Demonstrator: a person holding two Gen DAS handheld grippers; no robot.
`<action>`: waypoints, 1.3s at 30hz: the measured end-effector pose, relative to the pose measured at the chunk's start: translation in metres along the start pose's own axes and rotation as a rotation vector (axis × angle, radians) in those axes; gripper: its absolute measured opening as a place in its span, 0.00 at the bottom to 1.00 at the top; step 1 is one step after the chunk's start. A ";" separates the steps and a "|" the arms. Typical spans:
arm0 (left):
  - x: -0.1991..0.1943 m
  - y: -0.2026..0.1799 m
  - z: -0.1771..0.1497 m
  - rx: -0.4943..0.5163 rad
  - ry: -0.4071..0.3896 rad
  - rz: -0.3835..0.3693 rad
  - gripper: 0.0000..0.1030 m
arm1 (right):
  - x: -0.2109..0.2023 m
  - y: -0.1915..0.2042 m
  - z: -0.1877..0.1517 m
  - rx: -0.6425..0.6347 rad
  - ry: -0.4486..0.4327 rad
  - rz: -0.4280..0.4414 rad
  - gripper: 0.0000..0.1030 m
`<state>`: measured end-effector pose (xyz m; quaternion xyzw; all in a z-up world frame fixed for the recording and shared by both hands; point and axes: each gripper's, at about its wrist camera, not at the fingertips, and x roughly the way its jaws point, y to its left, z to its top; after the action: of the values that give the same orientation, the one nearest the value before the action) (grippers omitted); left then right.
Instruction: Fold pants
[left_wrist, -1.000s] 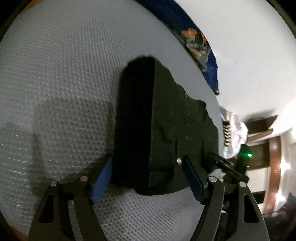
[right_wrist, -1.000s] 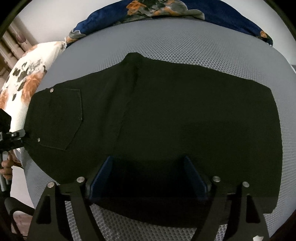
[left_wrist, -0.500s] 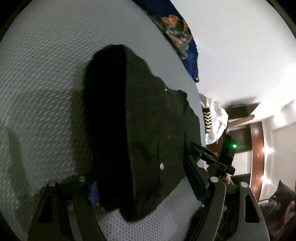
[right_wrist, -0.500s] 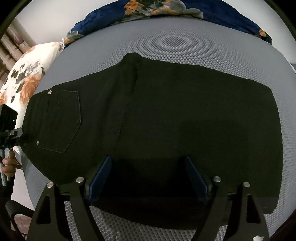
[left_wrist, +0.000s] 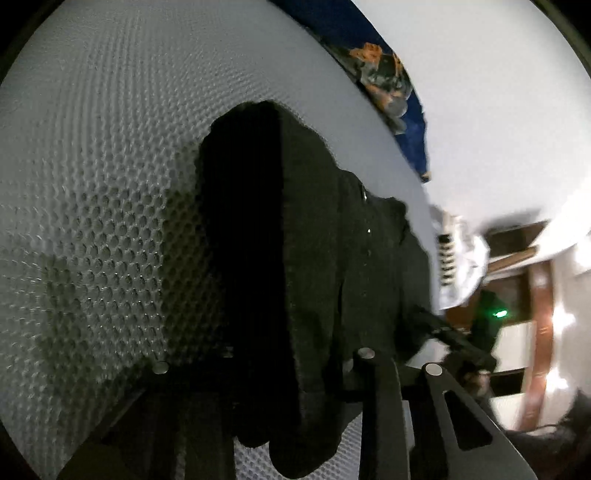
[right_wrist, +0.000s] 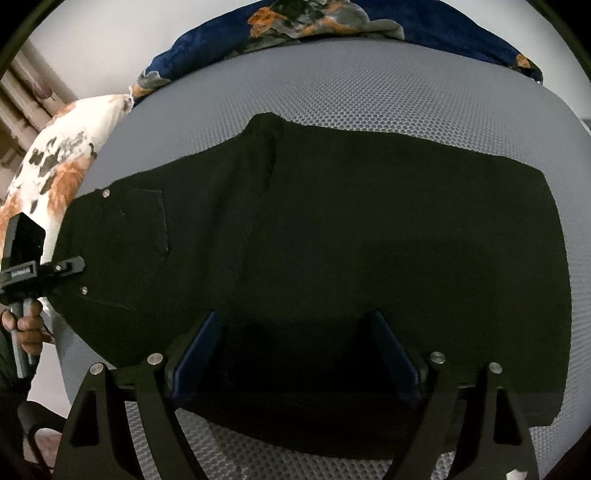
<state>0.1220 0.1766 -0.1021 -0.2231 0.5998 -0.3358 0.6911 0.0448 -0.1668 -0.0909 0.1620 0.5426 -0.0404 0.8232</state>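
Observation:
Black pants (right_wrist: 369, 258) lie folded flat on a grey mesh surface (right_wrist: 369, 96), waist and back pocket (right_wrist: 125, 243) at the left. My right gripper (right_wrist: 295, 339) is open, its blue-padded fingers (right_wrist: 195, 350) spread over the near edge of the pants. My left gripper (left_wrist: 280, 376) is shut on the waist end of the pants (left_wrist: 317, 295), and the cloth hangs between its jaws. It also shows at the left edge of the right wrist view (right_wrist: 70, 266), touching the waistband.
A dark blue floral blanket (right_wrist: 332, 22) lies along the far edge. A white and orange floral pillow (right_wrist: 62, 162) sits at the left. In the left wrist view, the other gripper with a green light (left_wrist: 495, 317) and wooden furniture (left_wrist: 539, 314) show at right.
My left gripper has closed on the waist end of the pants and moved in closer. My right gripper stays open over the near edge, almost still.

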 end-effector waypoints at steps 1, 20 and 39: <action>-0.002 -0.009 -0.001 0.016 -0.010 0.025 0.23 | -0.003 -0.002 0.000 0.007 -0.007 0.009 0.79; 0.020 -0.215 0.003 0.267 -0.115 -0.048 0.20 | -0.094 -0.094 0.004 0.163 -0.217 0.049 0.79; 0.196 -0.290 -0.052 0.603 0.037 0.207 0.21 | -0.097 -0.168 -0.013 0.340 -0.225 0.132 0.79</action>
<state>0.0253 -0.1578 -0.0384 0.0603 0.5054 -0.4302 0.7456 -0.0473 -0.3321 -0.0450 0.3282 0.4210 -0.0953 0.8402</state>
